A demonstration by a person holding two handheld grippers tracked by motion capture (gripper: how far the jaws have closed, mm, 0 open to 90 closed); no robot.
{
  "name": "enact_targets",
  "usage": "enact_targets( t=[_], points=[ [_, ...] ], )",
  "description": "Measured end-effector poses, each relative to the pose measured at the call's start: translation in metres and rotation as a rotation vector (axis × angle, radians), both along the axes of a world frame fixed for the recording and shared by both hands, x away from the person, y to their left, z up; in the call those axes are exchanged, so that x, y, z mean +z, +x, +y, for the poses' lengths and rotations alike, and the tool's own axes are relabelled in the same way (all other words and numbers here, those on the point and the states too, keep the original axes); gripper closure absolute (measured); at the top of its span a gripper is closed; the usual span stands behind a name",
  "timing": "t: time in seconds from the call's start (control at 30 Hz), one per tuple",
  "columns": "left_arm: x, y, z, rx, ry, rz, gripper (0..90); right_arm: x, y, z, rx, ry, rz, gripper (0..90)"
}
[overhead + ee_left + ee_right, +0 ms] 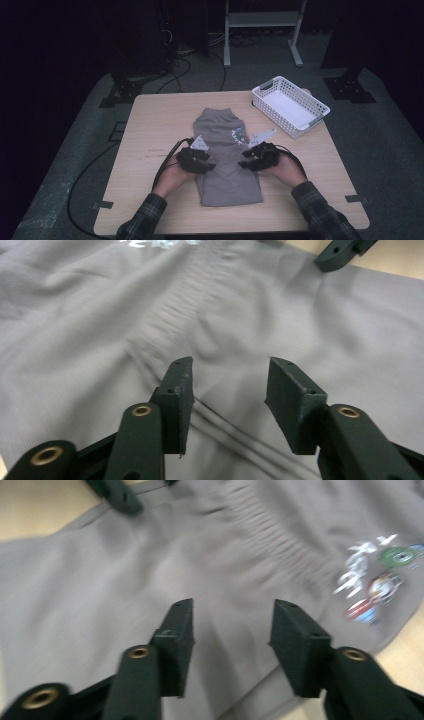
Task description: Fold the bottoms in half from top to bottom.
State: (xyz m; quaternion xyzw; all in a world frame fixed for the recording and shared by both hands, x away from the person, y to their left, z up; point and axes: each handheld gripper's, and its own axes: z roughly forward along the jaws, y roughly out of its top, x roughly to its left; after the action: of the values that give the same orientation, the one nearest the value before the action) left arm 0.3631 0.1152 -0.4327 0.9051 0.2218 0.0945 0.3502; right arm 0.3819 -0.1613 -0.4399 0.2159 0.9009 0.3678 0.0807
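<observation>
Views: from the high view we see the white basket [290, 105] at the worktop's [150, 125] far right corner; the right gripper view gives us the coloured print [380, 577].
Basket: we see nothing in it.
Garment: grey folded shorts [227, 160] lie mid-worktop.
Left hand-held gripper [230, 385]: over the shorts' left edge, jaws partly apart, gripping nothing.
Right hand-held gripper [232, 625]: over the right edge, likewise.

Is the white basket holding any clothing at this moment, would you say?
No, the white basket shows a bare floor inside, and the grey garment lies on the table.
</observation>
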Motion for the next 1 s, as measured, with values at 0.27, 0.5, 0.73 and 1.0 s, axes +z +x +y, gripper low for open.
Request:
enact_targets(
  t=[0.27,0.5,0.73,1.0],
  points=[
    [0.001,-0.064,0.003,-0.11,-0.045,0.02,45.9,-0.001,-0.069,-0.02,0.185,-0.007,-0.025,45.3],
    [-0.02,-0.085,0.004,-0.185,0.003,0.046,45.0,-0.02,-0.093,-0.028,0.237,-0.043,0.011,45.2],
    [-0.029,-0.082,0.0,-0.208,0.039,0.056,43.9,-0.022,-0.087,-0.023,0.257,-0.046,-0.012,39.0],
    [-0.029,-0.084,-0.002,-0.222,0.067,0.033,45.2,-0.027,-0.082,-0.016,0.246,-0.093,-0.073,24.7]
  ],
)
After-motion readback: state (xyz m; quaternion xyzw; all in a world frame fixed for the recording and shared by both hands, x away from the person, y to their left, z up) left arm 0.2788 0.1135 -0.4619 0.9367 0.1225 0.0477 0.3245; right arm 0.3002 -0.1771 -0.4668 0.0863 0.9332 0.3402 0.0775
